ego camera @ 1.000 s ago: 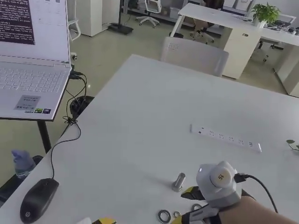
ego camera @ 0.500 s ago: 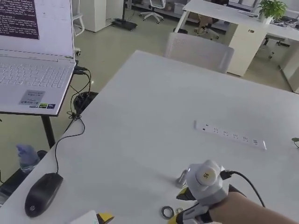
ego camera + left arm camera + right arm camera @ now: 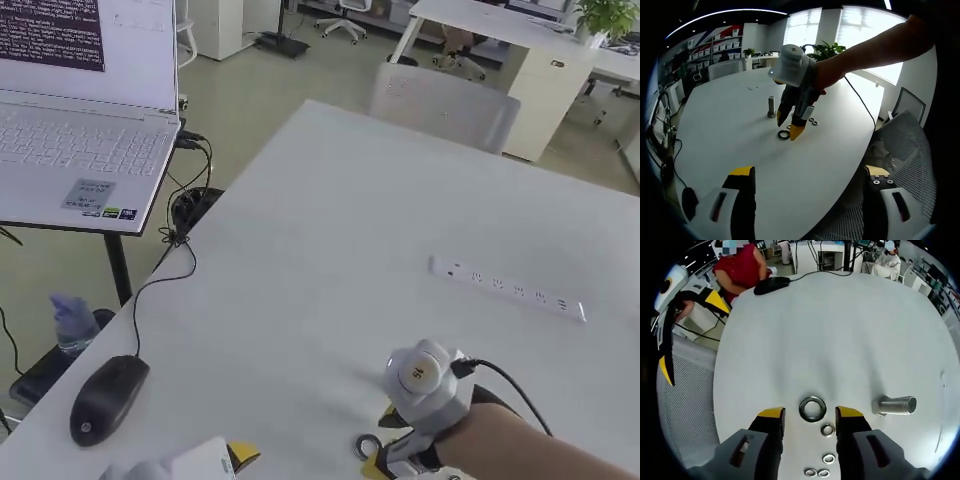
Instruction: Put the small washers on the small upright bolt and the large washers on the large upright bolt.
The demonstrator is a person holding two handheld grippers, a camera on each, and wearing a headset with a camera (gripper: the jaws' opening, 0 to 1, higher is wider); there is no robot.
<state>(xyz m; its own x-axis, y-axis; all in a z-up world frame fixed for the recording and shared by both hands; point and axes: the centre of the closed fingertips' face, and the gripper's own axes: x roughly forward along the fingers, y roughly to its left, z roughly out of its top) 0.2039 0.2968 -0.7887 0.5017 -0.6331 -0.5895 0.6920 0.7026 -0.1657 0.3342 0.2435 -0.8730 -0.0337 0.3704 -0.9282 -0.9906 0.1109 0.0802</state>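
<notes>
Your right hand-held gripper (image 3: 810,414) is open and holds nothing. Its two yellow-tipped jaws are spread to either side of a large washer (image 3: 803,409), which lies flat on the white surface (image 3: 840,330) close to the edge nearest you. Whether the jaw tips touch the surface is hard to tell.

Just beside the large washer, nearer the gripper body and between the jaws, lies one small washer (image 3: 828,430). Three more small washers (image 3: 829,458) lie further back under the gripper.

An upright bolt (image 3: 894,405) with a threaded shaft stands near the washers, just outside the gripper's right jaw. It is probably the large bolt, though there is nothing beside it to compare.

Your left hand-held gripper (image 3: 810,172) is also open, with its jaws well apart and empty. It is held at the near edge of the surface, pointing towards the right hand-held gripper and well apart from it.

A black computer mouse (image 3: 108,398) sits at the near left corner. A white power strip (image 3: 505,288) lies towards the right edge. A laptop (image 3: 80,150) stands past the left edge.
</notes>
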